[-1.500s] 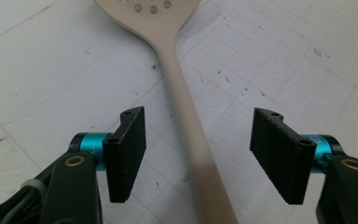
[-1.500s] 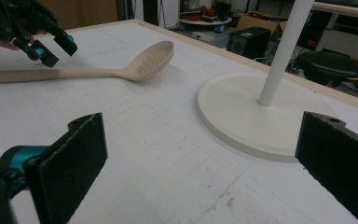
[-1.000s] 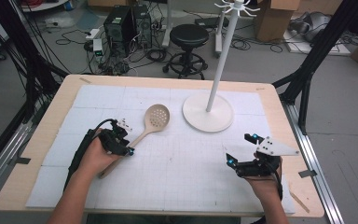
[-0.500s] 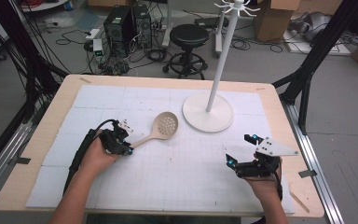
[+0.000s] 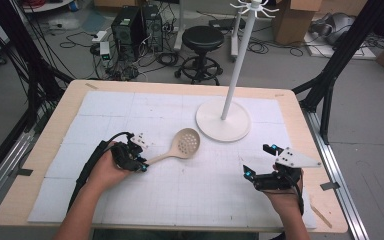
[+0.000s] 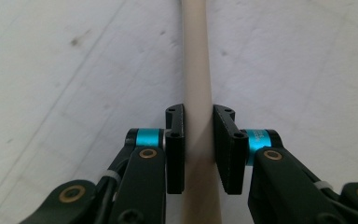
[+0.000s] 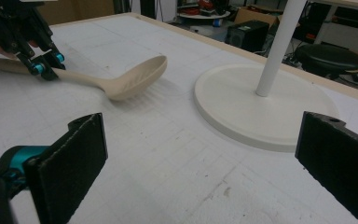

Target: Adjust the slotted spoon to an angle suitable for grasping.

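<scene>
A beige slotted spoon (image 5: 187, 142) lies on the white gridded mat (image 5: 205, 195), its bowl near the stand's base and its handle running toward the lower left. My left gripper (image 5: 141, 165) is shut on that handle. In the left gripper view both black pads (image 6: 175, 140) press the handle (image 6: 196, 56) from either side. The right gripper view has the spoon (image 7: 130, 79) and the left gripper (image 7: 44, 65) at its upper left. My right gripper (image 5: 259, 161) rests at the table's right front, open, and nothing sits between its wide-set jaws (image 7: 205, 140).
A white stand with a round base (image 5: 223, 121) and a tall pole (image 5: 235, 65) rises at the back right of the mat, just beyond the spoon's bowl. The wooden table edge (image 5: 325, 200) frames the mat. A stool and computer cases are on the floor behind.
The spoon's bowl has swung to the right and nearer, toward the stand's base, with the left hand shifting slightly. The right gripper has stayed put.
</scene>
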Action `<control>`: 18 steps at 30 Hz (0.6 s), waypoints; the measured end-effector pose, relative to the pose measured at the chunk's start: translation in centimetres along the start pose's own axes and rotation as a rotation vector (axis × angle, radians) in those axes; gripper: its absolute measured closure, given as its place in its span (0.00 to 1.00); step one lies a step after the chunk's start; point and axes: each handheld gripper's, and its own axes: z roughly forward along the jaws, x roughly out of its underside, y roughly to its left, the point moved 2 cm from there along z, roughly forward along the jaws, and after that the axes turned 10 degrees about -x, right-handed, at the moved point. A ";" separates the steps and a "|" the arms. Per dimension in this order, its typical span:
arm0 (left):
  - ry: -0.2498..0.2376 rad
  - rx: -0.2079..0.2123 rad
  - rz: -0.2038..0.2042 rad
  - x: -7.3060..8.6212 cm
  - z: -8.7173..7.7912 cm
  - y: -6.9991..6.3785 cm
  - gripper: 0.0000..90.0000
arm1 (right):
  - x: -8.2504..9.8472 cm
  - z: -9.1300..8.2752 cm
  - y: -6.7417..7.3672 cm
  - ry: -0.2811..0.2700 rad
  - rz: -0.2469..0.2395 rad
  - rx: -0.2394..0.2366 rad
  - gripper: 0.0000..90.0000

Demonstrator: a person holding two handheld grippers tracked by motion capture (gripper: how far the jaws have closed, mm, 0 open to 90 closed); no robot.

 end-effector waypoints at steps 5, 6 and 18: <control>-0.009 0.035 0.061 -1.3 0.3 -1.5 0.84 | 0.0 0.1 0.1 0.003 0.000 -0.001 0.01; -0.015 0.039 0.073 -1.6 0.4 -1.8 0.84 | 0.0 0.1 0.1 0.002 -0.002 0.000 0.01; -0.021 0.081 0.181 -4.9 2.1 -4.6 0.84 | 0.0 0.1 0.1 0.004 -0.004 -0.003 0.01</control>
